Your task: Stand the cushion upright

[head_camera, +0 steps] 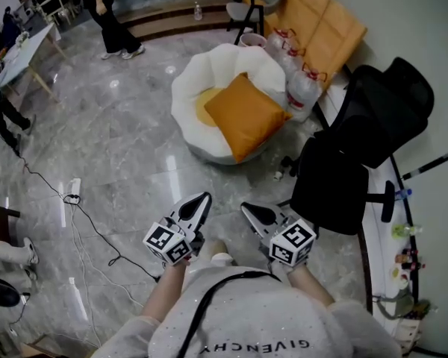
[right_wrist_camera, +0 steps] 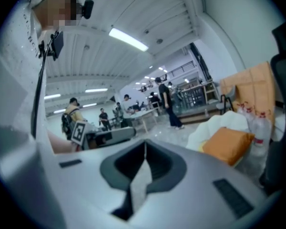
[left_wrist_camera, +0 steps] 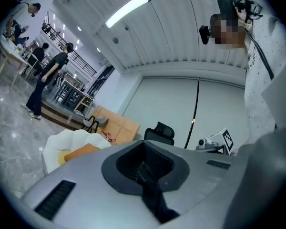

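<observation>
Both left gripper (head_camera: 201,199) and right gripper (head_camera: 249,209) have fingers closed, empty, well short of the cushion (head_camera: 243,114). You're at approach; next, open up and reach its edges.

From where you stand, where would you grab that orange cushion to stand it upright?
Probably by its two side corners at once, coming from the near, open side. The orange cushion lies slanted on the white seat like a diamond, with its corners exposed. Bottles crowd its right side.

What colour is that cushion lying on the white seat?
Orange. The cushion shows best in the head view, resting on the white seat.
</observation>
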`<state>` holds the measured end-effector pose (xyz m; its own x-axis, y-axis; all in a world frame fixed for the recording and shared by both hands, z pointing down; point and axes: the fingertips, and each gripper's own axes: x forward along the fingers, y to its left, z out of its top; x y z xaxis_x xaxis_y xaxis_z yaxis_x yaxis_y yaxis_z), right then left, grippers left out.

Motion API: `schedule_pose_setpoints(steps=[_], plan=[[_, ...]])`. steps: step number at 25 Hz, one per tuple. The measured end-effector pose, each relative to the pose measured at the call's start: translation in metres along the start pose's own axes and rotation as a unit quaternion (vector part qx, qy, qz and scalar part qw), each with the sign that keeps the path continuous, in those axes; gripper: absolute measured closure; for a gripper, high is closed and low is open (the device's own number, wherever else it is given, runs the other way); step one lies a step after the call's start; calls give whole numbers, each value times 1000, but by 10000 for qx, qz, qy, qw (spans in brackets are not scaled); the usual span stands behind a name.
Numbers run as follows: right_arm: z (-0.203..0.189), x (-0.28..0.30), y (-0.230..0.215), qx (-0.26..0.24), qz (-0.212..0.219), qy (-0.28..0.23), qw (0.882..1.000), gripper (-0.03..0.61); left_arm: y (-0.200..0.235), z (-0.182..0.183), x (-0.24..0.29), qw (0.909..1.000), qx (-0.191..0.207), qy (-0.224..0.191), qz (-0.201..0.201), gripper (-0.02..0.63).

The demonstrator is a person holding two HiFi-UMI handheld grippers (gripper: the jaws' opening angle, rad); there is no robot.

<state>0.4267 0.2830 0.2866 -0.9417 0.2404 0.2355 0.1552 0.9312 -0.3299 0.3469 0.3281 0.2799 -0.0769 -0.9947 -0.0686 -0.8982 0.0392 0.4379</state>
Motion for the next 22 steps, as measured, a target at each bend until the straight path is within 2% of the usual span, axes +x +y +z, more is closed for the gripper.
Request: schedule_pose_setpoints(steps=[6,14,22], plan=[[5,37,-18,31,-47,65,10000,561,40,3,1,9998,-102,-26,143,589],[2,62,-35,244,-163,149,9995,561,65,13,-4,9993,-133,-151,311,589],[-2,93,-37,229,218,376,9988,561,95,19,-17,9972,-193,-324,649,589]])
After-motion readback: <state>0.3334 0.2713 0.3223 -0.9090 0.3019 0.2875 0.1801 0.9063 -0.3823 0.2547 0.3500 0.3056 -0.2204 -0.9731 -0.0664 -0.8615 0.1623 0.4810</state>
